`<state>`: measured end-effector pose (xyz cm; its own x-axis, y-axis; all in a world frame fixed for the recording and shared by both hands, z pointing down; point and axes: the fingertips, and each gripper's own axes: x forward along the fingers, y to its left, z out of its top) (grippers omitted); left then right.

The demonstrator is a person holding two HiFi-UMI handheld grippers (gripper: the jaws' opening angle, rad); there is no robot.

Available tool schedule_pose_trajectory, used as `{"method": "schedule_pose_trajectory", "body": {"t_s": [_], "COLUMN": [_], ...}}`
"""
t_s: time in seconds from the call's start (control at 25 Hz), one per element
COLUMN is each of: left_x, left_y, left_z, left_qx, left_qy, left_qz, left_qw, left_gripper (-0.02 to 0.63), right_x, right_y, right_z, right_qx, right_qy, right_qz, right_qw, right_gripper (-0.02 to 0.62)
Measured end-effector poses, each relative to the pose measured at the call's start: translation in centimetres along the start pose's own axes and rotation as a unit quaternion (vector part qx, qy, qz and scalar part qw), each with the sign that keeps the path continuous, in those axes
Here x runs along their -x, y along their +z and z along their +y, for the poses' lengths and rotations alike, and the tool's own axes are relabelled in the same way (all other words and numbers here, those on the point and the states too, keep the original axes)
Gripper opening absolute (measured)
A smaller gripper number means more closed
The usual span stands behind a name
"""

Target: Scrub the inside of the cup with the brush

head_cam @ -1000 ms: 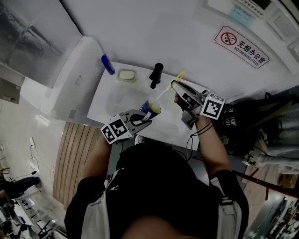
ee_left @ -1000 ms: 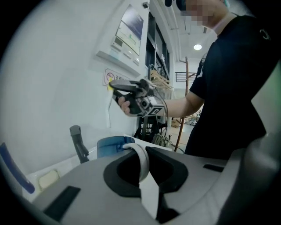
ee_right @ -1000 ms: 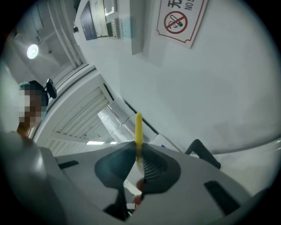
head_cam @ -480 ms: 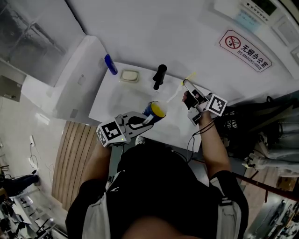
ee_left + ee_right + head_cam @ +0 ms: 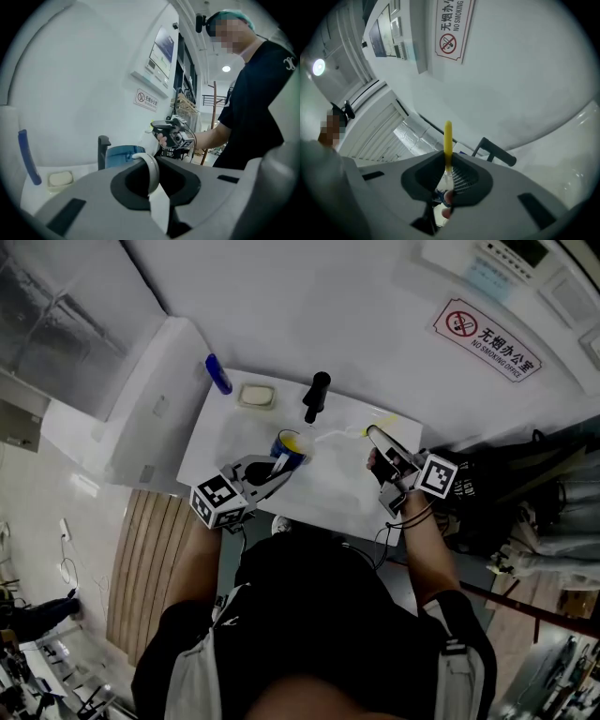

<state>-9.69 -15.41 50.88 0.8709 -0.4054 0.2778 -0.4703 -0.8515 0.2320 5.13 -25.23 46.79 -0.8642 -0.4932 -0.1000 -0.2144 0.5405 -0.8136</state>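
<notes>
the brush (image 5: 349, 431) has been drawn out of the cup (image 5: 289, 448), held over the desk's (image 5: 328, 498) middle; the cup's white handle is clamped by the left gripper (image 5: 277, 468); the brush is pinched, roughly level, by the right gripper (image 5: 378, 439).

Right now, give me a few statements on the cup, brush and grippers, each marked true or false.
The left gripper holds the blue cup by its white handle. True.
The right gripper is empty. False: the right gripper is shut on the brush.
A no-smoking sign hangs on the wall. True.
The soap bar lies inside the cup. False: the soap bar lies on the table, apart from the cup.
</notes>
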Motion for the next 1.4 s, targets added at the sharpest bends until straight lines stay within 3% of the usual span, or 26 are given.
{"method": "schedule_pose_trajectory", "body": {"t_s": [0.28, 0.52, 0.68, 0.8, 0.88, 1.04, 1.2, 1.4], "left_x": [-0.8, -1.7, -2.3, -2.7, -2.8, -2.1, -0.2, 1.7], "left_y": [-1.6, -2.0, -2.6, -3.5, -3.8, -2.9, -0.6, 1.8], "left_z": [1.3, 0.8, -0.4, -2.0, -3.1, -5.3, -6.4, -4.7], "left_qx": [-0.009, -0.026, -0.054, -0.092, -0.097, -0.077, -0.05, -0.011], "left_qy": [0.021, 0.009, -0.007, -0.031, -0.055, -0.103, -0.137, -0.115], "left_qz": [0.039, 0.063, 0.086, 0.119, 0.123, 0.098, 0.047, -0.014], "left_qw": [0.999, 0.9977, 0.9948, 0.9882, 0.9862, 0.9869, 0.9882, 0.9932], "left_gripper": [0.04, 0.04, 0.04, 0.04, 0.04, 0.04, 0.04, 0.04], "right_x": [-0.5, -2.5, -4.1, -5.1, -5.7, -5.9, -5.7, -4.0], "right_y": [-2.1, -1.8, -1.2, -0.5, -0.2, 0.8, 1.4, 1.9], "right_z": [3.8, 5.9, 6.8, 5.4, 4.8, 2.1, 0.3, -1.5], "right_qx": [0.071, 0.088, 0.077, 0.092, 0.096, 0.082, 0.049, 0.002], "right_qy": [0.016, 0.048, 0.065, 0.048, 0.043, 0.009, 0.009, 0.0], "right_qz": [0.063, 0.064, 0.059, 0.05, 0.048, 0.043, 0.027, 0.003], "right_qw": [0.995, 0.993, 0.993, 0.993, 0.993, 0.996, 0.998, 1.0], "right_gripper": [0.052, 0.057, 0.057, 0.052, 0.051, 0.049, 0.049, 0.049]}}
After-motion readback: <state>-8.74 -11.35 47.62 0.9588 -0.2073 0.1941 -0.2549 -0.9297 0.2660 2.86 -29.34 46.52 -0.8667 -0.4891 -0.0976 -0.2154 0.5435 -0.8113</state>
